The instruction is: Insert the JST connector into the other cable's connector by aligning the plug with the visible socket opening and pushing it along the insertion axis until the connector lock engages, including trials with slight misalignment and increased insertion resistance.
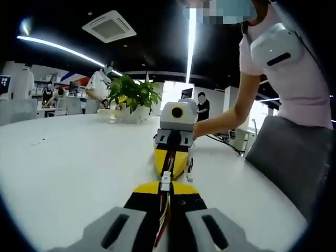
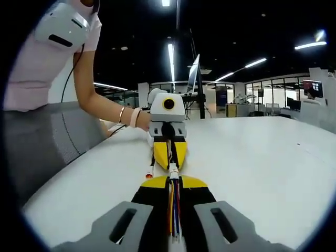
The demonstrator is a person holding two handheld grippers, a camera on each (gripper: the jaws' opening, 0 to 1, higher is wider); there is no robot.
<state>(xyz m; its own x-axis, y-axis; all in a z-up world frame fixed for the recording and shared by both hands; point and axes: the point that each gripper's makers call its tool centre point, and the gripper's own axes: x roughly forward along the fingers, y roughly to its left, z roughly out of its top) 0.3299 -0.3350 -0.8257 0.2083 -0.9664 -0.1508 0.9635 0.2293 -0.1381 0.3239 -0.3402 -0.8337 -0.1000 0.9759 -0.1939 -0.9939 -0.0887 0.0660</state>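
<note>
- Grey jaw bases fill the bottom of the left gripper view, where the left gripper (image 1: 166, 190) has its yellow-tipped jaws closed narrow on a bundle of coloured wires (image 1: 164, 215).
- At low centre of that view the white connector (image 1: 166, 180) sticks out past the tips, its long axis running straight up the frame, toward the other gripper.
- Facing it just above centre is the right gripper (image 1: 172, 164), yellow tips pointing down the frame, with dark wires running up between its jaws.
- Seen from the right gripper view, the right gripper (image 2: 173, 185) pinches red, blue and yellow wires (image 2: 174, 210) between nearly closed jaws; a white plug (image 2: 173, 169) projects from the tips at centre, pointing up the frame.
- Opposite, the left gripper (image 2: 169, 154) points back down at it; the two white ends sit in line and very close.
- Whether plug and connector are touching or already mated is hard to make out: the joint is small and blurred.
- Both tools hang above a white table (image 1: 68, 163).
- One forearm (image 2: 100, 102) comes in from the upper left of the right gripper view, cut off at the shoulder.
</note>
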